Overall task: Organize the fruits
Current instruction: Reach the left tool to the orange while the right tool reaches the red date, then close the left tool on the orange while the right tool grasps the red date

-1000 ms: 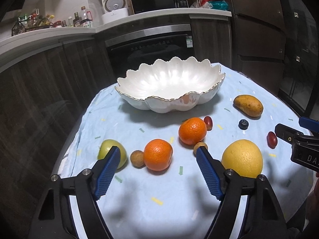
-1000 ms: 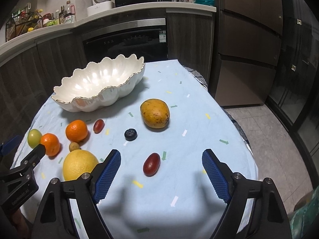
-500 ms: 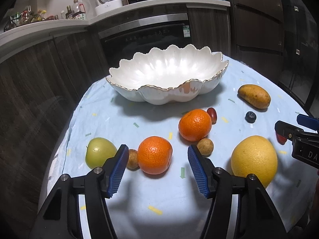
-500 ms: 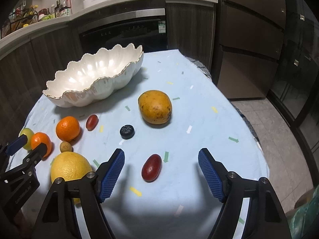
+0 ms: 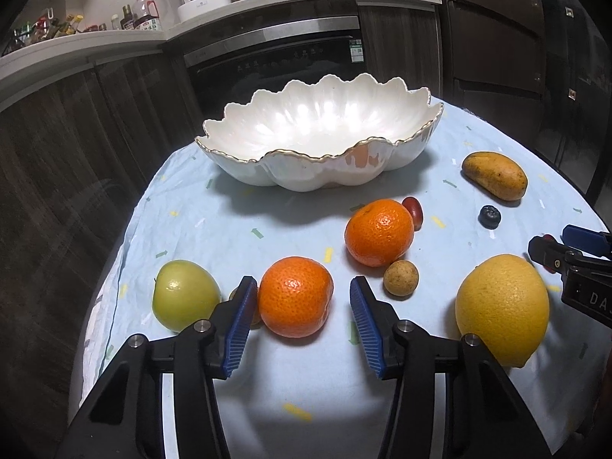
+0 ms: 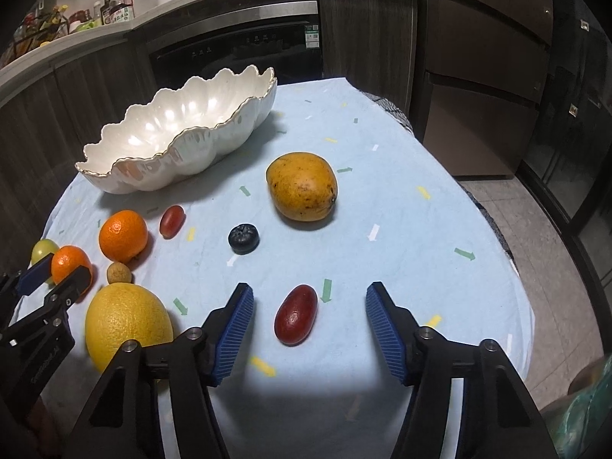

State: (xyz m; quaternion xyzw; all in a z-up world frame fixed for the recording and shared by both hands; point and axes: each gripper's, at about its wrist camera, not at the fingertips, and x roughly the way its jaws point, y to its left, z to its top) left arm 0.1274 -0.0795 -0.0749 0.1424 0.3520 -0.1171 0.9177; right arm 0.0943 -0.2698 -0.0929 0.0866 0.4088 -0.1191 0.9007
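A white scalloped bowl (image 5: 267, 141) with a gold rim stands empty at the far side of the table; it also shows in the right wrist view (image 6: 134, 179). My left gripper (image 5: 300, 302) is open, its blue pads on either side of an orange (image 5: 294, 295) without touching. A second orange (image 5: 378, 231), a green apple (image 5: 183, 293), a small brown fruit (image 5: 401, 277) and a big yellow citrus (image 5: 502, 306) lie nearby. My right gripper (image 6: 310, 310) is open around a dark red fruit (image 6: 296, 313) on the cloth.
A mango (image 6: 302, 185), a blueberry (image 6: 243, 238) and another red fruit (image 6: 172, 220) lie on the light blue cloth (image 6: 401, 229). The round table's edge drops off on the right toward the floor (image 6: 543, 229). Dark cabinets and an oven (image 5: 275, 61) stand behind.
Both grippers have moved forward and lower. The left pads have narrowed around the orange, and the right pads have come up beside the dark red fruit.
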